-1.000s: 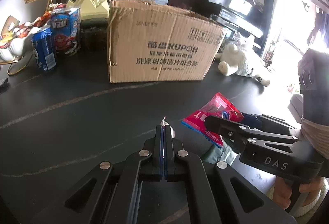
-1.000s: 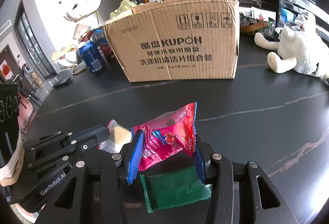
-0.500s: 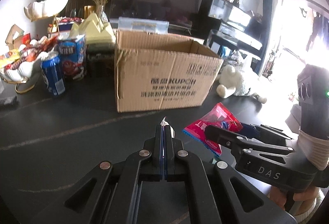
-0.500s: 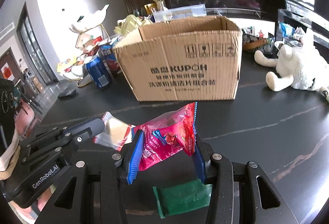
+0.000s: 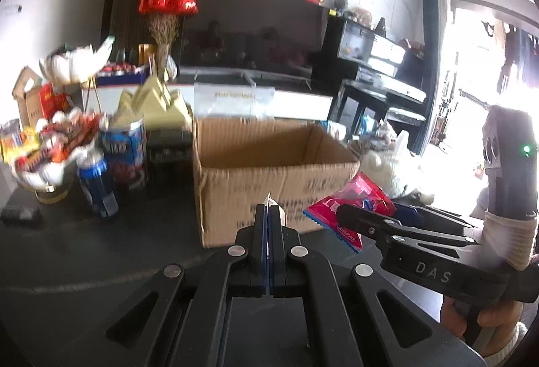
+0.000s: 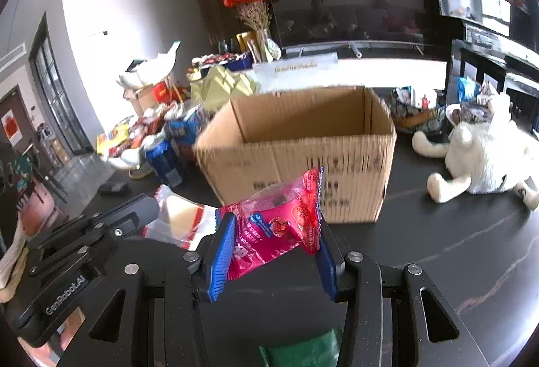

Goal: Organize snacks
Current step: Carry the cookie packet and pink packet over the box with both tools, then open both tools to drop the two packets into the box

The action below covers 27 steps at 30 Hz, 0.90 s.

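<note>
Pink snack packet sits clamped between the right tongs.

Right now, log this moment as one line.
left gripper: shut on clear snack packet | right gripper: shut on pink snack packet | cardboard box: open, ahead

The cardboard box stands straight ahead with its top open and what shows of its inside bare. Left of it the way is crowded: a blue can, a blue snack carton and a heaped bowl of sweets stand close together, with yellow paper behind. Right of the box lies a white plush toy, apart from it, with bare dark desk between. A green packet lies on the desk under the right gripper.
</note>
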Each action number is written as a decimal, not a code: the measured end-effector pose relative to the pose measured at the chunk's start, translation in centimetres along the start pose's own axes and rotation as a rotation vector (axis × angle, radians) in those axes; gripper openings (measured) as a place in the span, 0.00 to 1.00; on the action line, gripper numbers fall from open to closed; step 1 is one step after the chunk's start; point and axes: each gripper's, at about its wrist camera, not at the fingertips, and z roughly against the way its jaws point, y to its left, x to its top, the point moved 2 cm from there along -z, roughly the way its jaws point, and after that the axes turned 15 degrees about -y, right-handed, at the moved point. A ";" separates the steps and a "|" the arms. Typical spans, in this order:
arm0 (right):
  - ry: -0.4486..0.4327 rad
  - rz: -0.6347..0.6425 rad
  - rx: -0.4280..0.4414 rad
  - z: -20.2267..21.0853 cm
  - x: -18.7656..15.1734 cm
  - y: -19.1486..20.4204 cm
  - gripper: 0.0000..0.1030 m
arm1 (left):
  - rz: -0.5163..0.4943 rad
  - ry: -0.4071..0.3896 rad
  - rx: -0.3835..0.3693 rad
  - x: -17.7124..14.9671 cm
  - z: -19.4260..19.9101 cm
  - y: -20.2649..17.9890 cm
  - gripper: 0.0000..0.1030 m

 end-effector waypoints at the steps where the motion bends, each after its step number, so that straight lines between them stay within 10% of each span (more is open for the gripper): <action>1: -0.004 0.000 -0.003 -0.1 0.4 0.0 0.44 | -0.007 -0.011 -0.002 0.7 -0.1 -0.1 0.02; 27: -0.038 0.050 -0.063 -6.7 8.5 -1.9 0.47 | -0.106 -0.045 0.018 7.6 -9.1 0.8 0.06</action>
